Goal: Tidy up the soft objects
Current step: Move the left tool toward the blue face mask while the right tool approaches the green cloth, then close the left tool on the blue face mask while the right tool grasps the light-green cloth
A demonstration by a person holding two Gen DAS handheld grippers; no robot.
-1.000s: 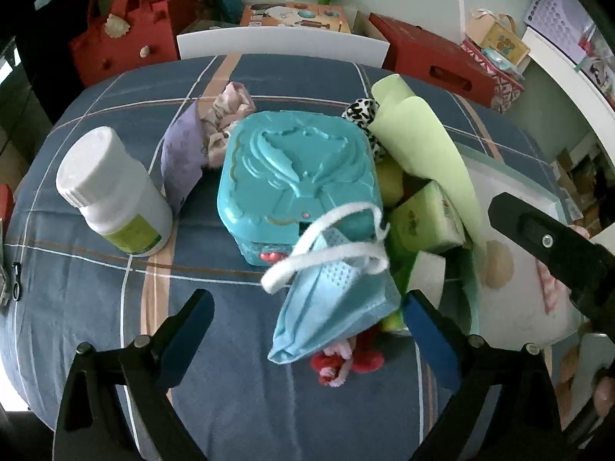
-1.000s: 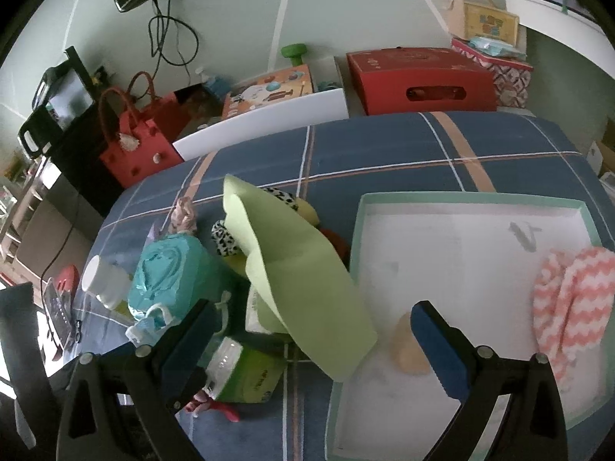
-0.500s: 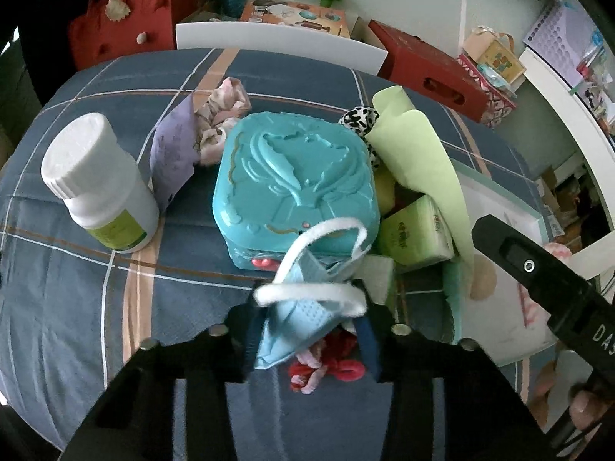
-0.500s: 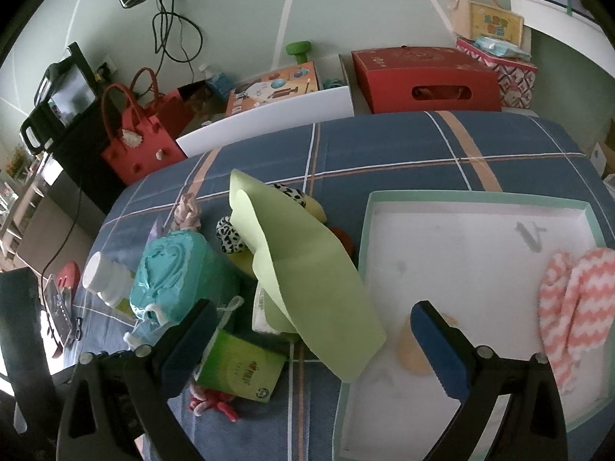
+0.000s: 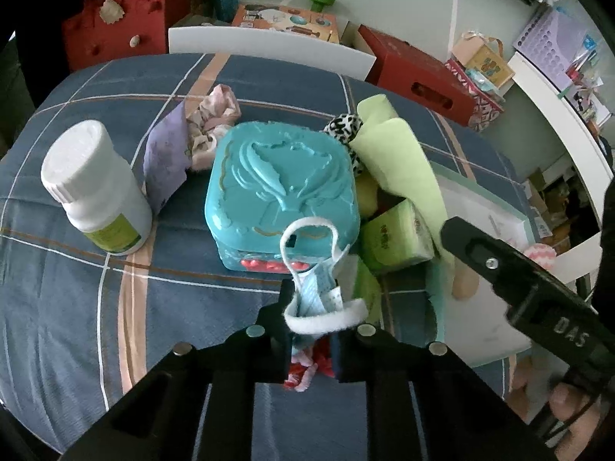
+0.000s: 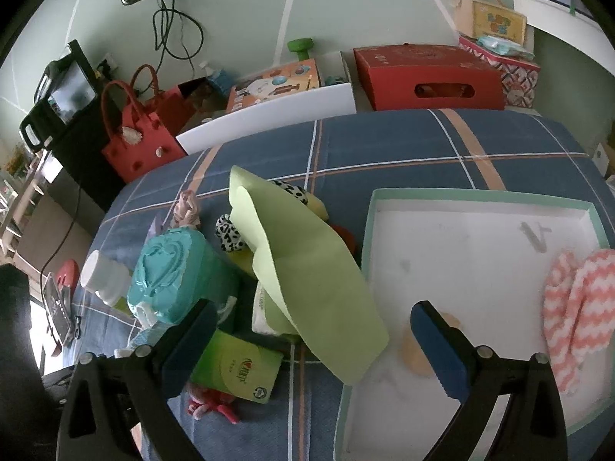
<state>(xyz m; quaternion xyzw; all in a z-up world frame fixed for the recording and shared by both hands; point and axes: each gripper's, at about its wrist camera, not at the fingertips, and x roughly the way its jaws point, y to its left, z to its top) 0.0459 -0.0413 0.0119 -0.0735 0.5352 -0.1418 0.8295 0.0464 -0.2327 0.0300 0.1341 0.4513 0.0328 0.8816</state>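
Left gripper (image 5: 309,340) — just closed | face mask (image 5: 317,292) — pinched between pads

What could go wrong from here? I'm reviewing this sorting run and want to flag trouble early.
1. The left claw has just been closing on the blue face mask; its ear loop lies against the teal box and could drag on it when lifted.
2. The red scrunchie lies right under the mask and may come up with it.
3. The green foam sheet overhangs the tray, partly blocking a drop there.
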